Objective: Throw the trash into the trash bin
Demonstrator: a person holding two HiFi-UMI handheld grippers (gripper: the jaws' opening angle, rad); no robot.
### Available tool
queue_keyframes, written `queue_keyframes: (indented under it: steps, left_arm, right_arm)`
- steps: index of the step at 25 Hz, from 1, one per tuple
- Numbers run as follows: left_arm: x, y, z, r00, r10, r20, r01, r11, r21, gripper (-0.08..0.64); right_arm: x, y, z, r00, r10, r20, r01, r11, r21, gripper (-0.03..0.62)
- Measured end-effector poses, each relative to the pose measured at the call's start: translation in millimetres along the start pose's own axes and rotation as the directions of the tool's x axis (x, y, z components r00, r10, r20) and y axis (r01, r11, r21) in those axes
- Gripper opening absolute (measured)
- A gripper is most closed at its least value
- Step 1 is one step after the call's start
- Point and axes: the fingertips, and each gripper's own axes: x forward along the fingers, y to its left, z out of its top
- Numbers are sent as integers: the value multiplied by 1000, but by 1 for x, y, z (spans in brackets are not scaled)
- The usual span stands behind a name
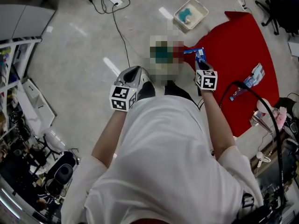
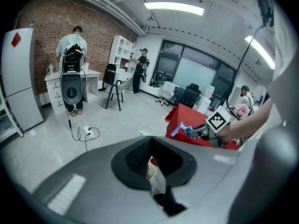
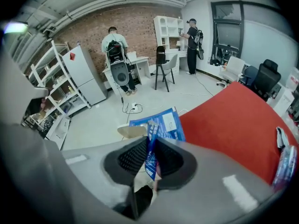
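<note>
My right gripper (image 1: 201, 62) is shut on a blue snack wrapper (image 1: 200, 54), held in the air over the edge of a red cloth (image 1: 236, 43) on the floor. In the right gripper view the wrapper (image 3: 161, 125) sticks up from between the closed jaws. A white basin (image 1: 190, 14) with blue things in it sits on the floor beyond the wrapper. A second blue-and-silver wrapper (image 1: 247, 82) lies on the cloth to the right. My left gripper (image 1: 136, 70) hangs over bare floor on the left, jaws together, nothing seen in them. The left gripper view shows the right gripper (image 2: 196, 132) and its wrapper (image 2: 180, 129).
A power strip with black cables (image 1: 114, 0) lies on the floor at the back. Shelving (image 1: 14, 69) lines the left side. A black cable (image 1: 261, 106) arches over clutter at the right. People stand at desks (image 2: 72, 78) and chairs far across the room.
</note>
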Motion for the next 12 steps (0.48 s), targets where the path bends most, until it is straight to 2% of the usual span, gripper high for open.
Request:
queue_keyframes:
  steps: [7, 12]
  left_arm:
    - [-17, 25, -10, 999, 42, -6, -43, 999, -29, 5]
    - [-29, 39, -21, 997, 81, -16, -82, 995, -59, 5]
  right_arm:
    - [16, 50, 0, 995, 95, -31, -96, 994, -48, 57]
    - [29, 78, -6, 984, 169, -58, -172, 984, -49, 57]
